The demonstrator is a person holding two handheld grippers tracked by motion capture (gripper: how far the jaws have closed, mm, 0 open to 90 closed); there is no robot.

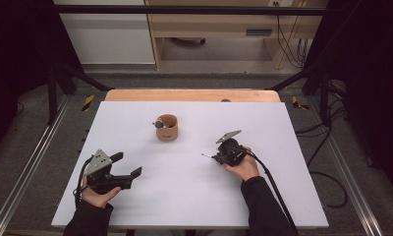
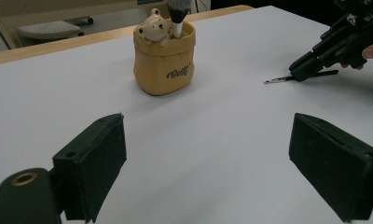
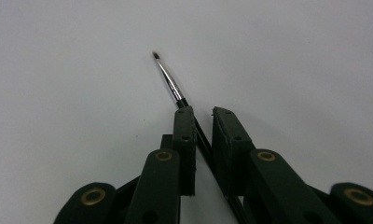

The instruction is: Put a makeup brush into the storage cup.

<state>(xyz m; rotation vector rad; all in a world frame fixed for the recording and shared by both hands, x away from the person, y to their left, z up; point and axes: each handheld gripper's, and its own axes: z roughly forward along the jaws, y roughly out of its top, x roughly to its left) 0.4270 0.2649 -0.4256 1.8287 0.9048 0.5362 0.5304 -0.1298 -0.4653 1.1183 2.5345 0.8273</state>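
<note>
Now my right tongs (image 3: pixel 203 114) are closed on the thin brush (image 3: pixel 168 79); my left tongs (image 2: pixel 208 149) stand wide open, holding nothing.

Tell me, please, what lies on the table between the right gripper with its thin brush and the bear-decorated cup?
Nothing: in the high view, the white table is bare between the right gripper, closed around the thin brush, and the cup. The left gripper view agrees.
</note>
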